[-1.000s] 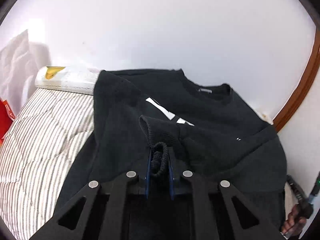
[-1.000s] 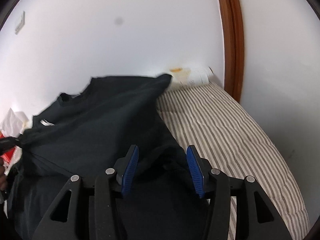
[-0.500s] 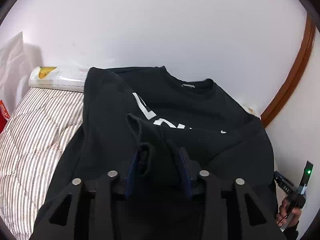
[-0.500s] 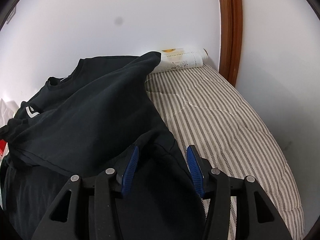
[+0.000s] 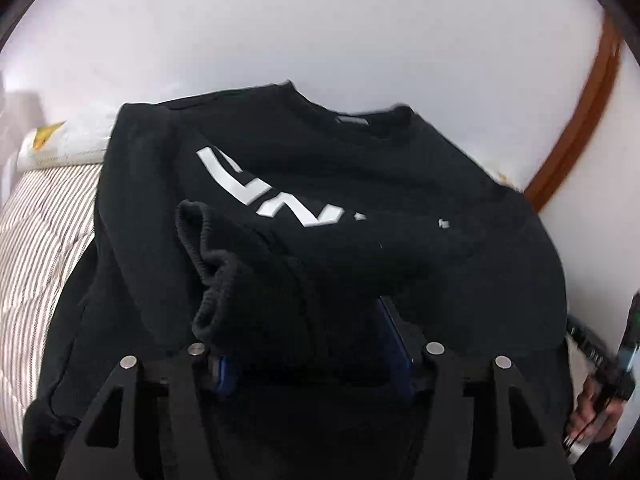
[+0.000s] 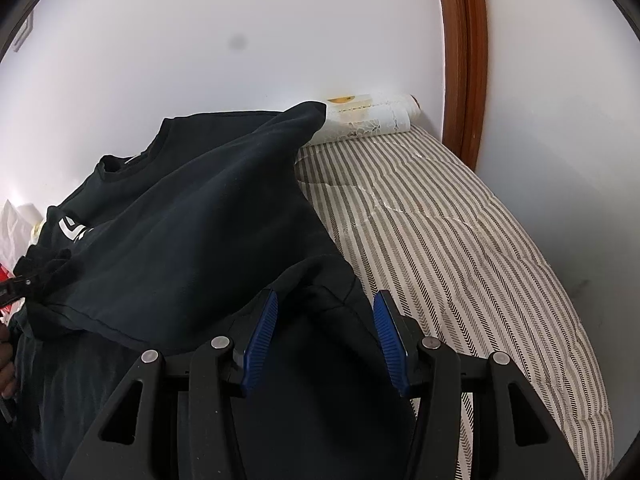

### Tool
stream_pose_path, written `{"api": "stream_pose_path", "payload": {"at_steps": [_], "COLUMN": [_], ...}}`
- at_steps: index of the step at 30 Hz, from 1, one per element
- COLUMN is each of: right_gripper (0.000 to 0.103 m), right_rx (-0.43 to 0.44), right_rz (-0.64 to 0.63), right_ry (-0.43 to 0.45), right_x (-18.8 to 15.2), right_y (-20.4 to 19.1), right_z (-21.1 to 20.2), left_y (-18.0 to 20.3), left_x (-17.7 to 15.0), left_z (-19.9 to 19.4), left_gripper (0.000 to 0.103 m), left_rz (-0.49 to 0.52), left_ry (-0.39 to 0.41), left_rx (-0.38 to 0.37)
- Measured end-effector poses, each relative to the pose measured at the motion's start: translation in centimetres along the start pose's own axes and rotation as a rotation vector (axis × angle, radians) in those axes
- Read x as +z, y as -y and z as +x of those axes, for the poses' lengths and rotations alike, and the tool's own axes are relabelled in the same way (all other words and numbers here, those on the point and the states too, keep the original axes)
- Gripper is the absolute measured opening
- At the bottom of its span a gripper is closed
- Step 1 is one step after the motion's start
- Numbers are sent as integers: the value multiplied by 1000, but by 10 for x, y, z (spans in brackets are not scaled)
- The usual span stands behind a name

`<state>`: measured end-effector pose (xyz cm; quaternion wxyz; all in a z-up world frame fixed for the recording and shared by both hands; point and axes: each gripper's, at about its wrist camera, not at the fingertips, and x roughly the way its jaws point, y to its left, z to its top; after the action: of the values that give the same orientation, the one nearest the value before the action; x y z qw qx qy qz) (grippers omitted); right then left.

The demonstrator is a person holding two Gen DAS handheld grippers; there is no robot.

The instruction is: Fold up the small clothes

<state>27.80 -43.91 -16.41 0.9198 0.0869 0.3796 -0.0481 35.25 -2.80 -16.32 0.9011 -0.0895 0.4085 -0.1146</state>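
Note:
A black sweatshirt (image 5: 320,168) with white lettering lies on the striped bedding, and one sleeve is folded across its chest. The ribbed cuff (image 5: 208,264) of that sleeve rests loosely between and over the fingers of my left gripper (image 5: 310,344). Its jaws are opening and the pads do not press on the cloth. In the right wrist view the sweatshirt (image 6: 192,220) fills the left half. My right gripper (image 6: 325,336) hovers open over a raised fold at the garment's right edge, with nothing pinched between its blue pads (image 6: 260,336).
Striped bedding (image 6: 460,248) lies bare to the right of the garment. A rolled white lace cloth (image 6: 368,120) lies against the wall at the head end. A brown wooden frame (image 6: 464,52) stands in the corner. A hand (image 5: 600,400) shows at the left view's right edge.
My left jaws were shut on the cuff and now stand apart, with the cuff slack between them. The left gripper moved in over the sweatshirt. The right jaws kept the same gap.

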Motion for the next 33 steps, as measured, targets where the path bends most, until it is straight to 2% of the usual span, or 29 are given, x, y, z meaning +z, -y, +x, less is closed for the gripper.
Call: {"api": "stream_pose_path", "payload": {"at_steps": [3,6,11,14,19,26,30,32,33], "right_gripper": [50,50,50,50,50,50,50,50,50], "right_rx": [1,2,7,7,-14,45,101,131,151], "right_rz": [-2,-7,-5,-6,-6,-14,-15,-28,-43], "right_ry": [-2,-2,7,8,5,69,113,96,73], "right_x": [0,-1,-1,-2,-1,3,9,14,18], "right_y": [-1,-2,-1,-1,-1,-3,-8,-20,-28], "right_z": [1,1,-1,-2,-2,-21,-33,-29,-25], "left_y": [-13,-23,-18,-26,-48,-75,-84,-86,-87], "left_x": [5,10,17,20,8,-24,-26,-23,-19], "left_z": [-7,-20,-72,-89,-89,-55,-59,-68,-73], "left_gripper": [36,9,9,9,9,20,34,41,49], "left_rz": [-46,-88,-54,-68,-77,-138,-165,-155,-149], "left_ry": [43,81,281,313,291,130,114,136,153], "left_rx": [33,-21,-54,-16,99,181,207,232,240]}}
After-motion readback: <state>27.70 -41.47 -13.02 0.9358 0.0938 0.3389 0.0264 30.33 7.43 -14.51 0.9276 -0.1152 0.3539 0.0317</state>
